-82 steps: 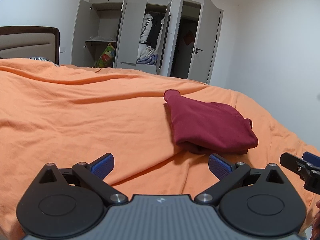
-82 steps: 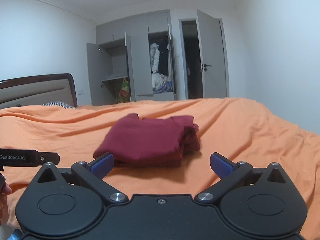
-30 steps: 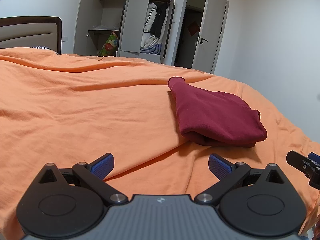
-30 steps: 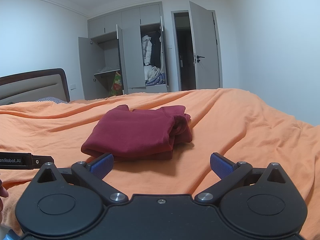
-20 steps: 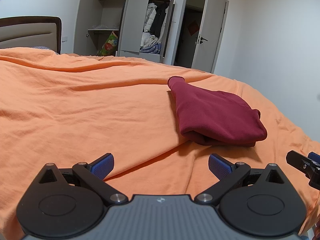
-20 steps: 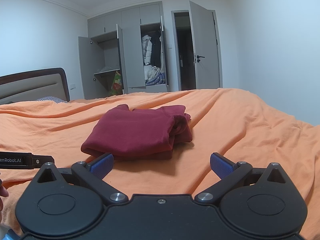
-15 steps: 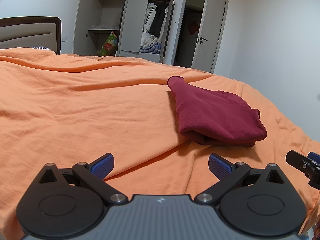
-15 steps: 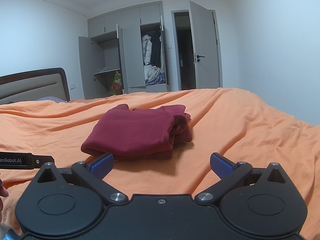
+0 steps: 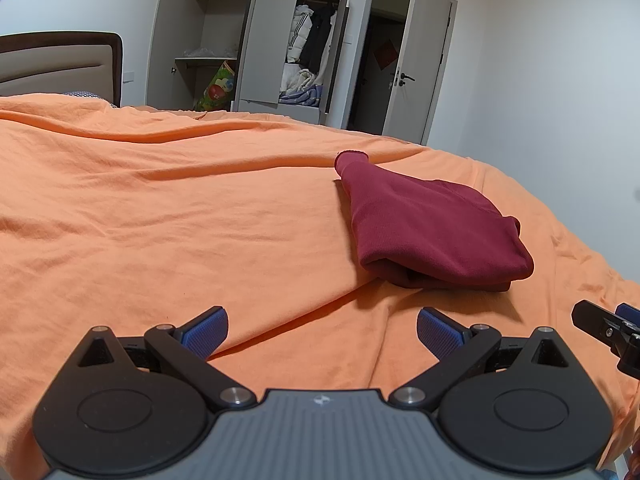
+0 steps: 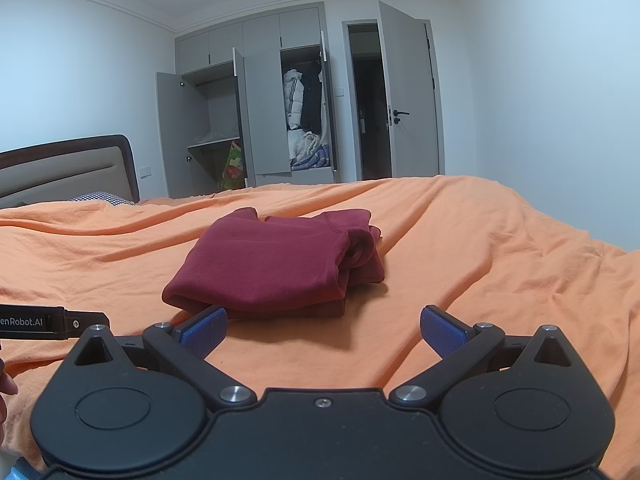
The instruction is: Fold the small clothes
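Observation:
A dark red garment lies folded into a thick bundle on the orange bedspread. My left gripper hovers open over bare bedspread, short of the bundle and to its left, with nothing between its blue pads. My right gripper is open too, just in front of the bundle's near edge and apart from it. In the left wrist view the right gripper's tip pokes in at the right edge. In the right wrist view the left gripper's side shows at the left.
A padded headboard stands at the far left. Beyond the bed is a grey wardrobe with its doors open and clothes inside, and next to it an open room door. The bedspread is wrinkled.
Since 2.7 s ago both grippers have shifted slightly closer to the bundle and lower. Over the last second nothing has visibly moved.

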The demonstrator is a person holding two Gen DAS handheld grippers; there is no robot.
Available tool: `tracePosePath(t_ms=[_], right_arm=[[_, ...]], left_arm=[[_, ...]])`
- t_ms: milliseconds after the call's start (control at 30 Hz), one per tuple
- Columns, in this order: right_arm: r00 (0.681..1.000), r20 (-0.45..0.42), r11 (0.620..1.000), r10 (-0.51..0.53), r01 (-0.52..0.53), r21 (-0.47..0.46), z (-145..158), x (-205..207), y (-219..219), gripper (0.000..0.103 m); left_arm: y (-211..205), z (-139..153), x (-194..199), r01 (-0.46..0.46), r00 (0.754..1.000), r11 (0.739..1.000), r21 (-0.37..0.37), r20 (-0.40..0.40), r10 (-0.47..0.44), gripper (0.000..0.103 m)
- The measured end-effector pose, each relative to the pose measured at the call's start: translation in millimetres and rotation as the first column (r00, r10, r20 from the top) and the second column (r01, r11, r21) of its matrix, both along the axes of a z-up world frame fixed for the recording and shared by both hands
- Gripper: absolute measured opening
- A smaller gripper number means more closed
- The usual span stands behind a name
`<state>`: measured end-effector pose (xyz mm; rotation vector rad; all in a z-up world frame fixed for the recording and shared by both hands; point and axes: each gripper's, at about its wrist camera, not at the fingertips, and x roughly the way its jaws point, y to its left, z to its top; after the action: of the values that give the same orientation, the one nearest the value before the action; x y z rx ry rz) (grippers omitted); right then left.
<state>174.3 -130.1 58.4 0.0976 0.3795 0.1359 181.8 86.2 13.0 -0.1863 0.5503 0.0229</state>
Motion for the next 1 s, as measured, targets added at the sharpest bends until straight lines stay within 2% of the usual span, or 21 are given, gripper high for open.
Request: tracePosePath(t_ms=[500,1000], right_arm=[[1.0,0.0,1.0,-0.001,0.001,0.0,-0.2,-0.5,-0.3,0.102],[1.0,-0.01,1.0,-0.002,0.002,-0.003,-4.3,-2.9,-1.3,0.102]], left_arm=[[-2.1,0.1,3.5,-0.054,0.998,0.997,0.06,-0.039,0.056,0.103],[3.1,-2.3,4.4,-0.046,0.998,0.998,0.035,-0.049,0.047,0.103]])
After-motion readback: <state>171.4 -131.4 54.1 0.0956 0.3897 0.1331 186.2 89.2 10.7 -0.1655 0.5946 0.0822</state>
